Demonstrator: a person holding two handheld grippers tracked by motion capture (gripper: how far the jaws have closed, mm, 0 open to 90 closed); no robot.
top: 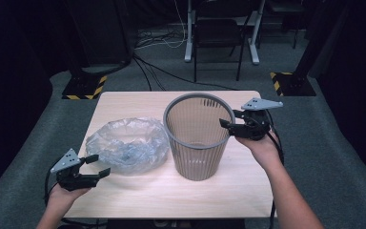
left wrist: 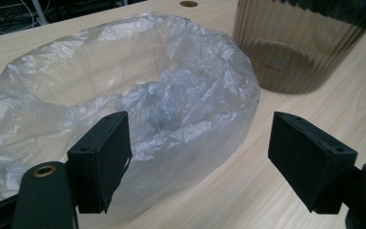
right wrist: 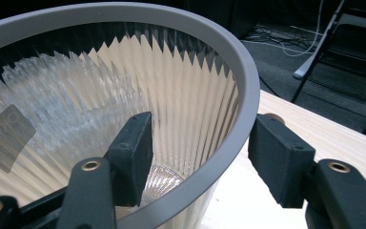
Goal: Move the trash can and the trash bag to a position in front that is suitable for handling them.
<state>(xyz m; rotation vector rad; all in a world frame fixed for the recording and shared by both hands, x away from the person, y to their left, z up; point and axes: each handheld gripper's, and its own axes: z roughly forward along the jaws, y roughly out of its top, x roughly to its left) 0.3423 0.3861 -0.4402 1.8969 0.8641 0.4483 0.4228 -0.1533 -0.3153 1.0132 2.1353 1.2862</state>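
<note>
Bin [top: 198, 143] upright mid-worktop [top: 124, 102], nothing visible inside. Your right tongs [top: 229, 118] straddle its right rim, one pad inside, one outside, gap left, not clamped. Clear bag [top: 126, 143] lies crumpled just left of bin. Your left tongs [top: 95, 164] open near bag, holding nothing.

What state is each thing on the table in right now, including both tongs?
Waste bin: upright, unlined, nothing seen inside.
Plastic bag: crumpled, mouth open, lying left of the bin.
Right tongs: jaws straddle the bin's rim, one inside, one outside, not pressing yet.
Left tongs: open, holding nothing, at the bag's near edge.
</note>
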